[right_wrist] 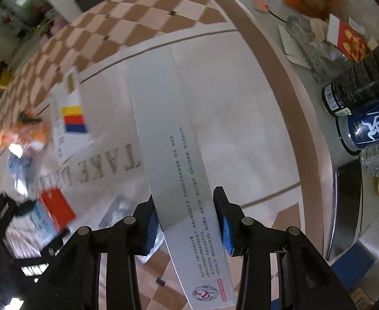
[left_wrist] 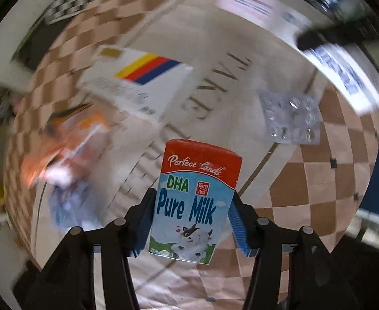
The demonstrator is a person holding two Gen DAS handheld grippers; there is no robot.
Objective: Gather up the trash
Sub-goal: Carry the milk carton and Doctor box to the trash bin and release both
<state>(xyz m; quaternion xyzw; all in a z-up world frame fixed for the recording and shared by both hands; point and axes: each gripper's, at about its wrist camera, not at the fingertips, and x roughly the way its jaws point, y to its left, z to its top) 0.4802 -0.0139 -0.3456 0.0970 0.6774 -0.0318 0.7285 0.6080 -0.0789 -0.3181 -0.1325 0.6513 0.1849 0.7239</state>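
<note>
The left tongs [left_wrist: 192, 222] hold a milk carton [left_wrist: 195, 201] upright between their blue pads, lifted clear of the checked cloth [left_wrist: 318, 180] on the table. The right tongs [right_wrist: 186, 222] grip a long grey box [right_wrist: 173, 155] near its lower end, so most of it reaches far beyond the pads. To carry both well, keep the squeeze steady and move the long box slowly, since it could swing. Left behind on the cloth are a striped white box [left_wrist: 137, 85], an empty pill sheet [left_wrist: 290, 116] and, blurred at the left, what may be wrappers [left_wrist: 68, 139].

Orange wrapper [left_wrist: 68, 139] blurred; long box [right_wrist: 186, 180] cut off
</note>
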